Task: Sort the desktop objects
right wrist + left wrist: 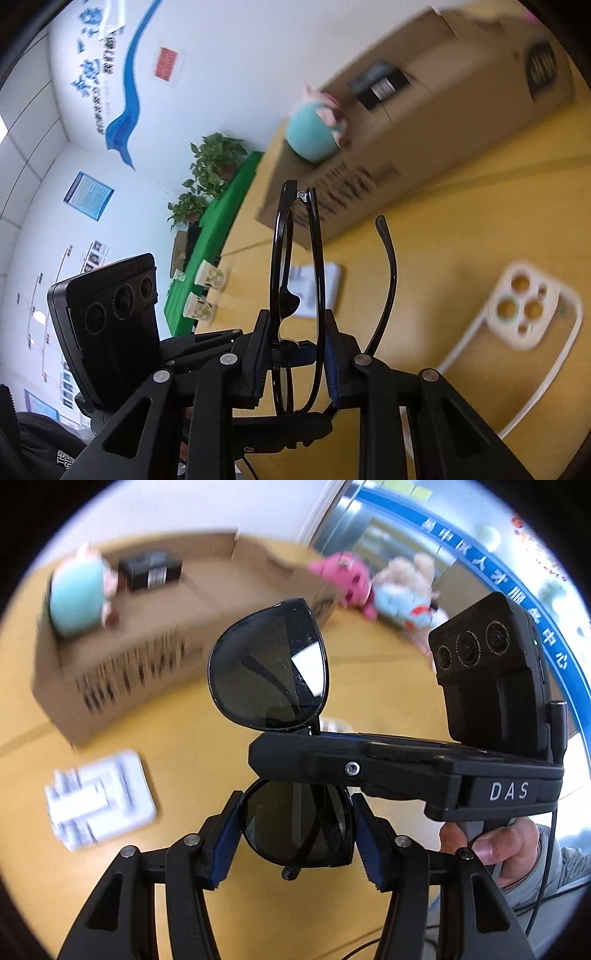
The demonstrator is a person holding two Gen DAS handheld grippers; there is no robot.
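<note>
Both grippers hold one pair of black sunglasses (267,664) in the air above the yellow table (177,716). My left gripper (295,834) is shut on the lower lens. My right gripper (295,350) is shut on the frame near the bridge, seen edge-on (280,258), with one temple arm (388,273) sticking out to the right. The right gripper's body (406,768) crosses the left wrist view between the two lenses. An open cardboard box (155,635) behind holds a teal plush toy (77,594) and a small black box (151,570).
A white booklet (99,801) lies on the table left of the grippers. A clear phone case (517,325) lies at the right. Pink and blue plush toys (369,587) sit beyond the box. Paper cups (207,291) and plants (214,162) stand at the far edge.
</note>
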